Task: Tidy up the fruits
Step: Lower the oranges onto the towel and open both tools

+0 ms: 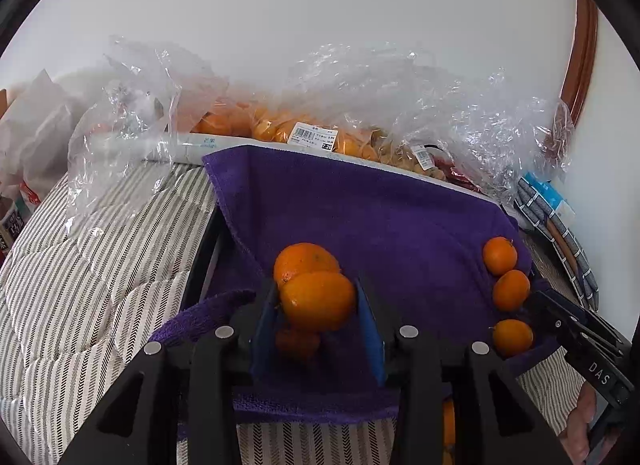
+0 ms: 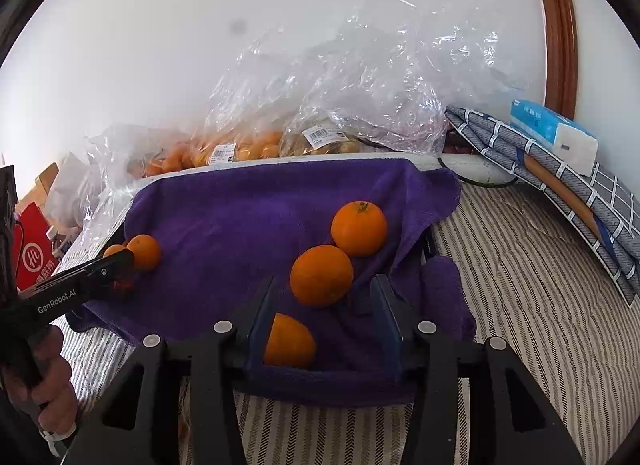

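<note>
while a small orange [image 1: 318,301] is clamped between the blue pads [image 1: 370,339] of the left gripper [image 1: 316,329], a second orange [image 1: 305,261] is seen touching it just beyond, both over the purple towel [image 1: 360,209]. three more oranges [image 1: 511,289] are lined up to the gripper's right, near the right gripper [image 1: 560,317] at the frame edge. bagged fruit [image 1: 280,125] is heaped well ahead against the wall.

from the right wrist view, the right gripper [image 2: 324,329] is held part open; an orange [image 2: 289,341] is seen between its fingers, against the left pad and clear of the right one. two oranges [image 2: 321,275] are lying just ahead on the towel [image 2: 240,217]. far to the left, the left gripper [image 2: 120,265] is seen beside another orange [image 2: 144,252]. the striped bed cover [image 2: 520,285] is spread underneath.
</note>
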{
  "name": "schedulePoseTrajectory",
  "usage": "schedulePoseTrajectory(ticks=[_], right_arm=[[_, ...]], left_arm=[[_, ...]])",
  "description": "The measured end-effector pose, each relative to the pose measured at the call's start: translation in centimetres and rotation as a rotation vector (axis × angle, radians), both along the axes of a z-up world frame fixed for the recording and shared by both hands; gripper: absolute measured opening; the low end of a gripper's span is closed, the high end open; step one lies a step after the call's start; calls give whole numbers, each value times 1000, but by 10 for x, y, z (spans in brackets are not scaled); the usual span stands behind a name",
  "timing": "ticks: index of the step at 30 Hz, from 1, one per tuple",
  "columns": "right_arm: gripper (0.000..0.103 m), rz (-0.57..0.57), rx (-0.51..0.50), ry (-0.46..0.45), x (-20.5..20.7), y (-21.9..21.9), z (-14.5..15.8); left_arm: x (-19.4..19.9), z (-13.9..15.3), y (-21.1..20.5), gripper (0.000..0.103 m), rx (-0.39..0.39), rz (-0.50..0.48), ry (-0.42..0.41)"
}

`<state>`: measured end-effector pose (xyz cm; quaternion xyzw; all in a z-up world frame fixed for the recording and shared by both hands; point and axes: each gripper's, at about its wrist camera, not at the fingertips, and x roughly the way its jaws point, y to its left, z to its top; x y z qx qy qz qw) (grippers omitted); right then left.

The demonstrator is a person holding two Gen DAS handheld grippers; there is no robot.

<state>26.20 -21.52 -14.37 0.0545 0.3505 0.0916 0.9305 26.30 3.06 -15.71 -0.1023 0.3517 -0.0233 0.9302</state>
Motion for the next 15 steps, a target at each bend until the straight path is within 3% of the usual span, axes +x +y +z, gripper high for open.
schedulePoseTrajectory(ticks=[5,15], right_arm=[[51,-18,14,-10,-1,-5,1],[52,-60,10,-72,-9,-9,7]], left_arm=[[0,1,1,50,-8,-2,-3],[-12,9,1,54,4,22,-54]])
